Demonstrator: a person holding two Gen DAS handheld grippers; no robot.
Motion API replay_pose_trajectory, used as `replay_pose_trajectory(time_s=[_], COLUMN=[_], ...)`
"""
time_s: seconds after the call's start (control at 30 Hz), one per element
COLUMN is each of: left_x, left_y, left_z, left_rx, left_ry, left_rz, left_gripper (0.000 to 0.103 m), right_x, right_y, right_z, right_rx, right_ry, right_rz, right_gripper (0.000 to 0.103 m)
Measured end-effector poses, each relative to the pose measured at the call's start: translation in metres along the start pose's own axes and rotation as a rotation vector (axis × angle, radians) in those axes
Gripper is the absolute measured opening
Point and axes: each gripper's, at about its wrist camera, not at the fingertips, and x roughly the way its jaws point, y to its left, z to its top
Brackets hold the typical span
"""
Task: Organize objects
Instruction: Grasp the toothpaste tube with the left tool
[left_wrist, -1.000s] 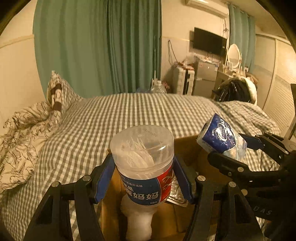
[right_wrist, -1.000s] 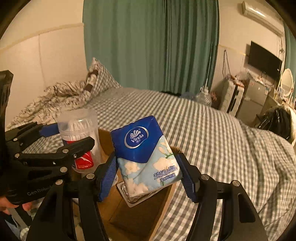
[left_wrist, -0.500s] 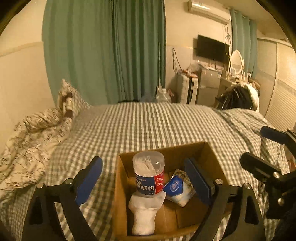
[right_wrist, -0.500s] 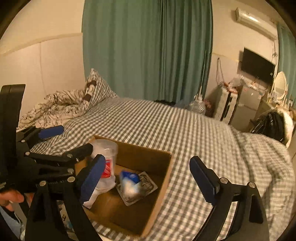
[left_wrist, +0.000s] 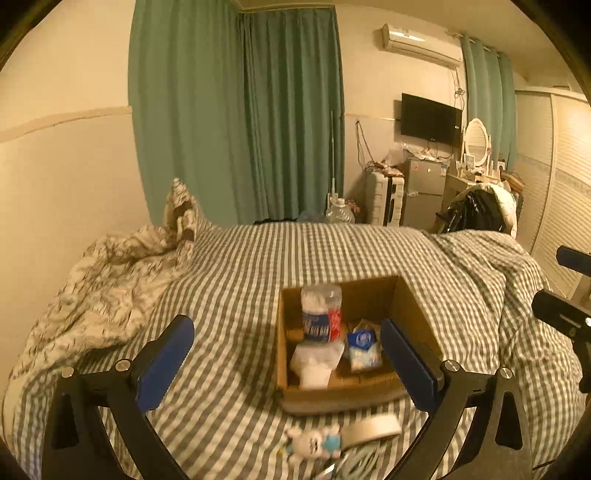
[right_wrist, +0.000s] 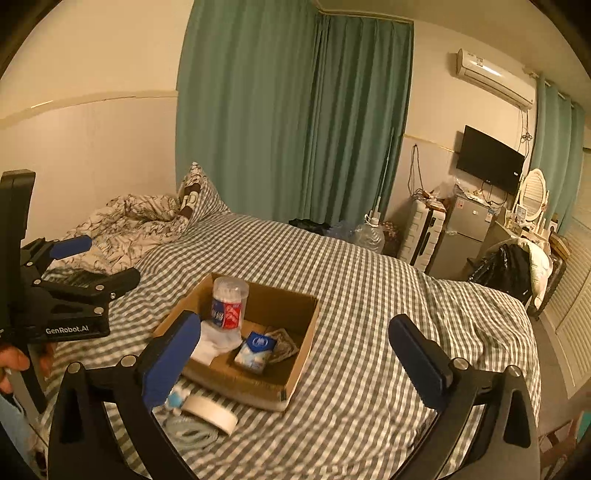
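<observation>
- Left gripper (left_wrist: 286, 354) is spreading its jaws wide, nothing between the pads, nothing touched.
- Right gripper (right_wrist: 293, 352) the same: jaws opening, empty.
- Jar (left_wrist: 320, 314) stands upright in the box (left_wrist: 413, 306) on the bed (left_wrist: 236, 280), over a white cloth (left_wrist: 314, 363); tissue pack (left_wrist: 364, 345) lies just beside it.
- A second ago each gripper clamped its item above the box; now both items are dropped in and both grippers have pulled back and up.

The cardboard box (right_wrist: 295, 373) sat on the bed (right_wrist: 369, 288); inside, a cotton-swab jar (right_wrist: 229, 302) stood far left, a tissue pack (right_wrist: 256, 350) lay right, and a tape roll (right_wrist: 210, 411) lay nearer, outside.
</observation>
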Motion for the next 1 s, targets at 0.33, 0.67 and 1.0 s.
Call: replay_pose_trajectory(time_s=[0.33,0.67,1.0], left_x=[0.016,0.070,0.096], left_y=[-0.002,-0.055,-0.081], left_z=[-0.091,-0.163,-0.196], left_rx=[-0.026,0.047,0.110], left_ry=[0.132,0.335,0.495], left_rz=[0.000,-0.136,-0.257], left_gripper=[0.103,0.092,0.056], right_x=[0.020,0.074,0.090], right_y=[0.019,0.013,-0.013], right_z=[-0.078,-0.152,-0.174], right_rx=[0.036,0.089,0.173], right_ry=[0.150,0.341,0.387], right_rz=[0.043,0.045,0.054], right_gripper=[0.102,0.102,0.102])
